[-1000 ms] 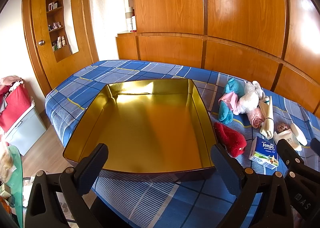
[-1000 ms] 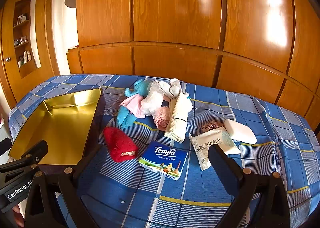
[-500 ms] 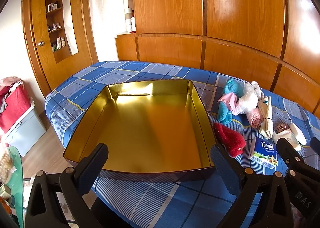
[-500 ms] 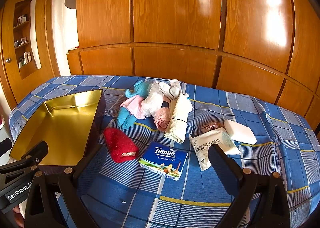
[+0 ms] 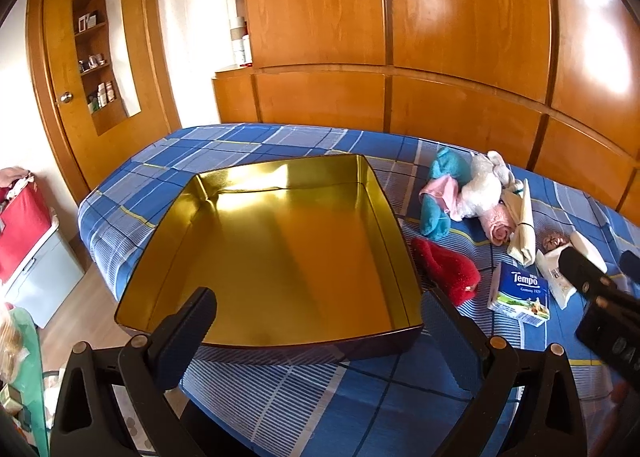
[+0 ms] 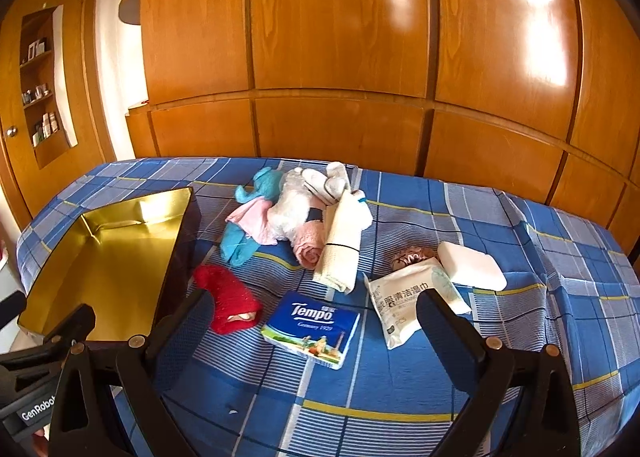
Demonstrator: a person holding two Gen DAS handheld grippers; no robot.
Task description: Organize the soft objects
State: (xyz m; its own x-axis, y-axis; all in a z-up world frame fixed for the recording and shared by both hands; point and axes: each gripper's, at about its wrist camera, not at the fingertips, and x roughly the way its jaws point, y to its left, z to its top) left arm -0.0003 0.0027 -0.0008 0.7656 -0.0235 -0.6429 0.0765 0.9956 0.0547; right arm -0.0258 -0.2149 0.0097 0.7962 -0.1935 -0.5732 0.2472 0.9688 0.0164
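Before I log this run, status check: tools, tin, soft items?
Left tool open, right tool open, both empty. Gold tin empty. Red sock nearest it, nothing in the way.

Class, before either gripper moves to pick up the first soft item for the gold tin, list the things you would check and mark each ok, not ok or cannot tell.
1. Gold tin has nothing in it: ok.
2. Right gripper jaws wide apart, holding nothing: ok.
3. Left gripper jaws wide apart, holding nothing: ok.
4. Red sock lies apart from the pile, close beside the tin: ok.
5. Tempo tissue pack lies flat on the bed, unobstructed: ok.
6. Items in the pile, such as the teal cloth and pink roll, are separated: not ok, they overlap.
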